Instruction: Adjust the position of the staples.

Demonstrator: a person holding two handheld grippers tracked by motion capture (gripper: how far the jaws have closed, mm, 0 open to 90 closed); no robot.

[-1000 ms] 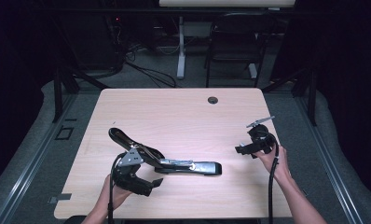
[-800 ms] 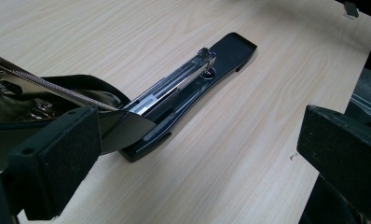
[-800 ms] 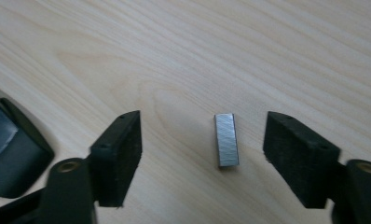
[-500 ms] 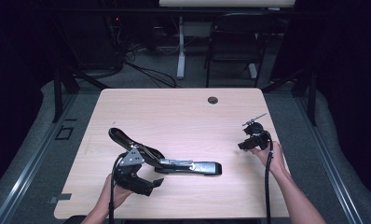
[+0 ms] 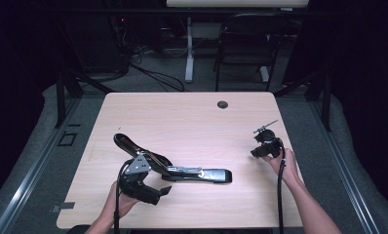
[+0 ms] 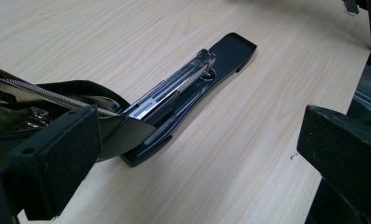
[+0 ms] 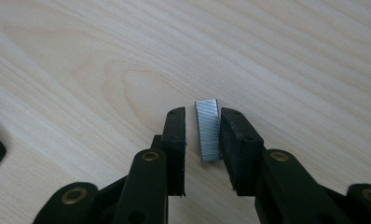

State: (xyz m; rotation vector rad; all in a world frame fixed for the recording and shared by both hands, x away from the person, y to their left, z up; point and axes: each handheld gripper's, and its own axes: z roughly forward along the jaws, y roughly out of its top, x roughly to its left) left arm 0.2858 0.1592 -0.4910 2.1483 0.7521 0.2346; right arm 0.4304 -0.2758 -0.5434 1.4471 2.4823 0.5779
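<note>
A black long-reach stapler [image 5: 197,174] lies swung open on the wooden table [image 5: 182,117], its metal staple channel [image 6: 174,86] bare and its lid angled up to the left. My left gripper [image 5: 160,194] sits at the stapler's hinge end, jaws wide apart [image 6: 200,158], the lid just behind the left pad [image 6: 58,158]. Near the table's right edge my right gripper [image 5: 257,152] points down at a short silver strip of staples [image 7: 207,128] lying flat on the wood. Its jaws [image 7: 203,113] have just been closing around the strip; a thin gap shows on the left side.
A round cable hole [image 5: 223,104] sits near the table's far edge. A dark chair [image 5: 245,44] and loose cables stand on the floor beyond. The table's right edge [image 6: 360,70] is close to the stapler's front end in the left gripper view.
My right gripper has sunk slightly toward the table and shifted a little left. The left gripper and the stapler have not moved.
</note>
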